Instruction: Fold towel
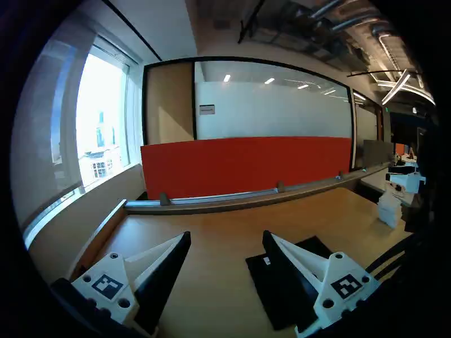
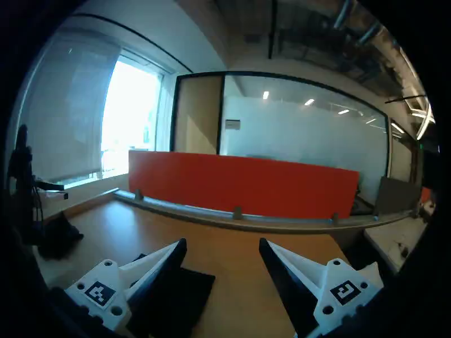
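Observation:
A black folded towel (image 1: pixel 282 281) lies flat on the wooden table (image 1: pixel 237 225), partly under the right finger of my left gripper (image 1: pixel 225 239), which is open and holds nothing. In the right gripper view the same black towel (image 2: pixel 189 290) lies low on the table (image 2: pixel 248 265) behind the left finger of my right gripper (image 2: pixel 222 245). That gripper is open too, with only bare wood between its fingers.
A red divider panel (image 1: pixel 242 163) on a metal rail (image 1: pixel 225 198) closes the table's far edge. White objects (image 1: pixel 392 208) stand at the table's right end. A black stand with cables (image 2: pixel 28 191) rises at the left. A window (image 1: pixel 98 124) is on the left wall.

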A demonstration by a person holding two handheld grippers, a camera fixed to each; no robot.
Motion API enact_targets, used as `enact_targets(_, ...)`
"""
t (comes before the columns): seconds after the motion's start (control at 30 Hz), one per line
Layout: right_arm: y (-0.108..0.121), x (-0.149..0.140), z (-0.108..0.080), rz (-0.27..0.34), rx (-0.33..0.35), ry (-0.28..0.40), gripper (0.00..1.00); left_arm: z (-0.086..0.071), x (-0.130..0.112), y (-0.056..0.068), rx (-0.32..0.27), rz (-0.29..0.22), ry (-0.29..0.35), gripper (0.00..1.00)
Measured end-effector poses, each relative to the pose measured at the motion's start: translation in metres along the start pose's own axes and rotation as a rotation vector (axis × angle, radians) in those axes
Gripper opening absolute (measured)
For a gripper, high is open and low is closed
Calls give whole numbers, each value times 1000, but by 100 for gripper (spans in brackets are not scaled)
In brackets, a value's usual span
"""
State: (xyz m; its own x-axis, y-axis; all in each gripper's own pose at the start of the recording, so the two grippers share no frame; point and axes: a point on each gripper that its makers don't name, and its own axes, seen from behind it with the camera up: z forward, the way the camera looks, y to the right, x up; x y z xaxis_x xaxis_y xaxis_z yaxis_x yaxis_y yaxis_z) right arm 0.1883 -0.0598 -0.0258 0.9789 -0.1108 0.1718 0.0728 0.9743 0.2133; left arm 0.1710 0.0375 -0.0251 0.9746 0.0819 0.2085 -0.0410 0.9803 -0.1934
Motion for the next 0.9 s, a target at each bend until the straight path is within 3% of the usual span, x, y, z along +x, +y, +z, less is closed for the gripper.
enact_targets(0.27,-20,-21,0,-60,110,-100,100,3,-13,21,-86,37,-50,94)
enact_targets(0.57,-31,-37,2,-73,160,-132,100,8,-33,28,-112,79,-89,94)
enact_targets(0.9,-39,-90,2,-62,188,-203,100,16,-78,39,-127,101,-153,94)
